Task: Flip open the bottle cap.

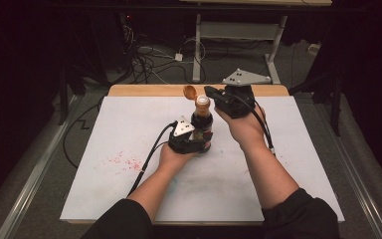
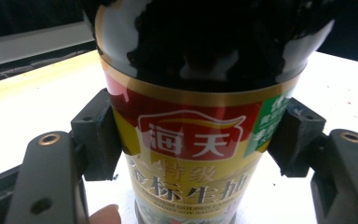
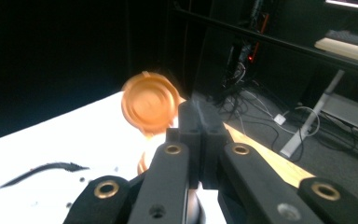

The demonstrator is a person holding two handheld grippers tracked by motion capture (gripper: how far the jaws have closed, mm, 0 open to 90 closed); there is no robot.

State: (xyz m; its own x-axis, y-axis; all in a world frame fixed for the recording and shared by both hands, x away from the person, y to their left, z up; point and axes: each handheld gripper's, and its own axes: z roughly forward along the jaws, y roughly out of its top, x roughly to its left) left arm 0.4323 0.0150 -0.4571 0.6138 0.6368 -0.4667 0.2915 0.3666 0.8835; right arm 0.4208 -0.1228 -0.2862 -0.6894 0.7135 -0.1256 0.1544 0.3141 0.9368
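Observation:
A dark soy sauce bottle (image 1: pixel 202 123) with a red and gold label stands upright near the middle of the white board (image 1: pixel 129 199). My left gripper (image 1: pixel 195 143) is shut on its lower body, and in the left gripper view the two pads (image 2: pixel 98 135) press the label (image 2: pixel 191 144) from both sides. The bottle's orange flip lid (image 1: pixel 189 91) stands open above the neck. My right gripper (image 1: pixel 211 91) is shut with nothing between its jaws. Its tips (image 3: pixel 200 116) sit just right of the lid (image 3: pixel 150 103); whether they touch it I cannot tell.
Red specks (image 1: pixel 122 160) stain the board's left part. A wooden table edge (image 1: pixel 149 90) runs along the back. Cables (image 1: pixel 144 59) and desk legs (image 1: pixel 197 50) lie on the floor behind. A black cable (image 1: pixel 149 154) trails from the left gripper.

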